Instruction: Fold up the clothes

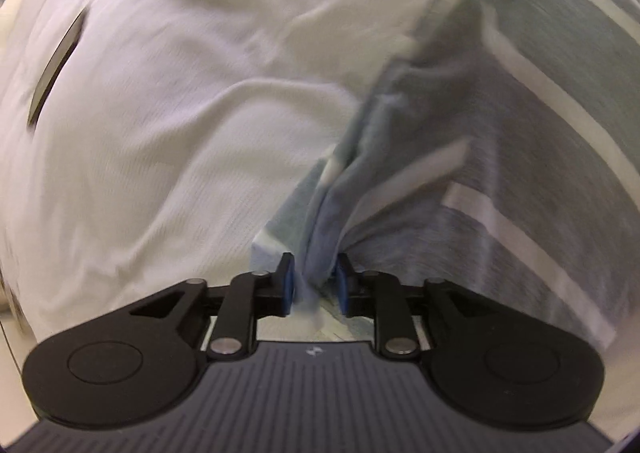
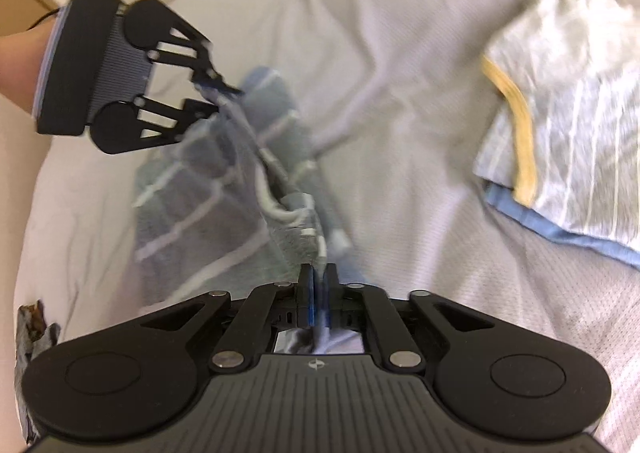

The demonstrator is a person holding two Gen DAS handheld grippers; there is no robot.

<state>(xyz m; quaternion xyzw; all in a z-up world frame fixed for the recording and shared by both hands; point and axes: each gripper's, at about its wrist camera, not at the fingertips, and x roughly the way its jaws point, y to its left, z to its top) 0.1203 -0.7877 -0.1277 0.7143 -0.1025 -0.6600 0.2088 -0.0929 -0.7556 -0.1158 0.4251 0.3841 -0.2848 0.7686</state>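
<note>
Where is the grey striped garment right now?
The grey striped garment hangs between the left gripper and right gripper, above the white bedsheet.

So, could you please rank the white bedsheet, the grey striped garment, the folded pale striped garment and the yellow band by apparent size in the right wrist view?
1. White bedsheet
2. Grey striped garment and folded pale striped garment: too alike to rank
3. Yellow band

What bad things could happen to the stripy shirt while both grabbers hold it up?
1. The left gripper pinches only a thin bunched edge of the grey striped garment, and its fingers stand a little apart, so the cloth might slip out.
2. The garment hangs twisted between it and the right gripper, so it may land creased on the white bedsheet.
3. It could brush the folded pile nearby.
</note>
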